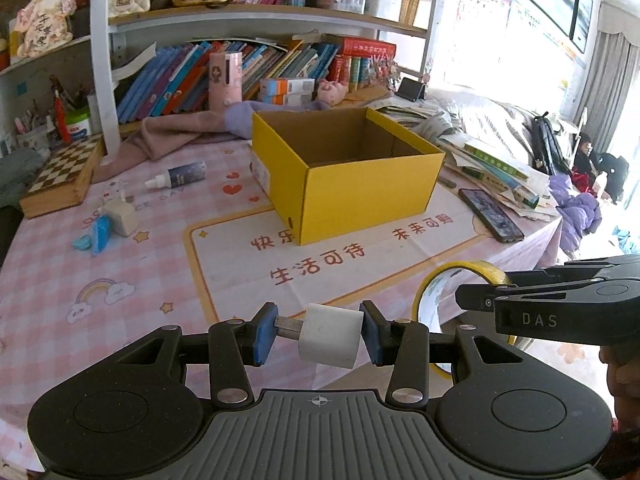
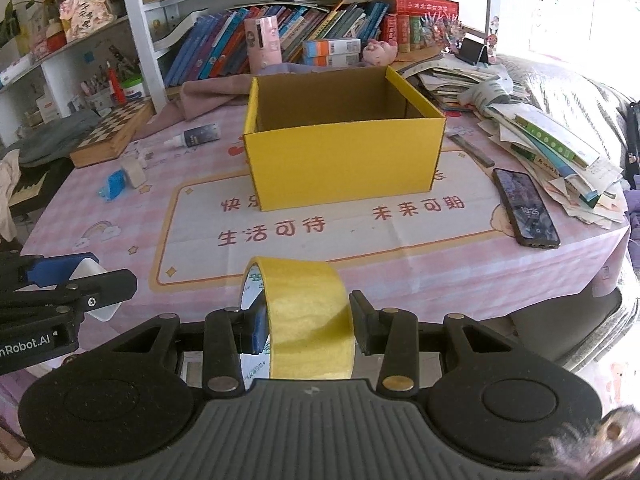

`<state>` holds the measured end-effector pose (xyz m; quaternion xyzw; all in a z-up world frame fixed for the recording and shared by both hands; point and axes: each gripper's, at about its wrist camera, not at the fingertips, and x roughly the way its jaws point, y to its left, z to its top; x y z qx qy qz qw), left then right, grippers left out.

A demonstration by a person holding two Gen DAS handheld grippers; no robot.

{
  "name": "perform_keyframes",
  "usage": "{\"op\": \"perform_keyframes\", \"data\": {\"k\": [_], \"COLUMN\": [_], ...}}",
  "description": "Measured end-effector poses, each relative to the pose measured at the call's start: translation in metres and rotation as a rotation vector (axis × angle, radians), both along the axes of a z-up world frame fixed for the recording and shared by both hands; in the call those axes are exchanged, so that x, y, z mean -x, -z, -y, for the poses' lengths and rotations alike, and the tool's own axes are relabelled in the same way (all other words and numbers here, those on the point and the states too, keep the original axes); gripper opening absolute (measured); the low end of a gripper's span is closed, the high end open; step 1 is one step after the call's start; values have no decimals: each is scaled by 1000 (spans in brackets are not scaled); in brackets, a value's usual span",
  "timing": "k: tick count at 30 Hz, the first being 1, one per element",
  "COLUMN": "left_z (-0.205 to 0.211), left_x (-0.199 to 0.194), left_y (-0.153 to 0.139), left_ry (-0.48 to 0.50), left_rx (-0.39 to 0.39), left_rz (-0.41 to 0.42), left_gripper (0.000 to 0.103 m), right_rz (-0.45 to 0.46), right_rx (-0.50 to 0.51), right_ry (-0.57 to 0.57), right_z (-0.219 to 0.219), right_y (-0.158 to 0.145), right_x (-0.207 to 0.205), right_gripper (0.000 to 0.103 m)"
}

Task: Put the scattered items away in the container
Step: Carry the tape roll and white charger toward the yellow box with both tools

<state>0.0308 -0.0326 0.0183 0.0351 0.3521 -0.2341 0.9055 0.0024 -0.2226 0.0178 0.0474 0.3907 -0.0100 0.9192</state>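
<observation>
An open yellow cardboard box [image 1: 360,184] [image 2: 344,160] stands mid-table, empty as far as I see. My left gripper [image 1: 320,334] is shut on a white plug adapter [image 1: 330,336] with metal prongs, held above the near table edge. My right gripper [image 2: 308,330] is shut on a roll of yellow tape [image 2: 310,320], upright, to the right of the left gripper; the roll also shows in the left wrist view [image 1: 440,304]. A small dark dropper bottle [image 1: 178,176] [image 2: 196,136], a white block [image 1: 120,216] [image 2: 134,172] and a blue object [image 1: 96,236] [image 2: 114,186] lie at the left.
A phone [image 1: 490,214] [image 2: 526,208] lies right of the box, beside a pile of books and papers [image 2: 552,148]. A chessboard box [image 1: 64,178] [image 2: 114,134] and pink cloth [image 1: 168,136] sit at the back left. Bookshelves [image 2: 280,40] stand behind the table.
</observation>
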Motion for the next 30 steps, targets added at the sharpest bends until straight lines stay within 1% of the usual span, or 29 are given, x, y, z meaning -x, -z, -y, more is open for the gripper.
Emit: {"op": "perform_keyframes", "data": {"k": [9, 18, 22, 30], "left_z": [24, 45, 56, 78], "left_x": [-17, -35, -43, -64], "left_y": [3, 6, 4, -11], "left_ry": [43, 70, 91, 116], "left_rx": [-1, -7, -20, -40], "left_rz": [-10, -20, 5, 110], "left_gripper": [43, 43, 43, 43], "right_rz": [-13, -27, -8, 72], "right_rx": [1, -6, -8, 17], "right_ry": [37, 51, 50, 24], "right_z": [22, 39, 47, 63], "right_y": [3, 8, 7, -6], "right_x": [-13, -30, -40, -66], "right_gripper": [38, 38, 38, 38]}}
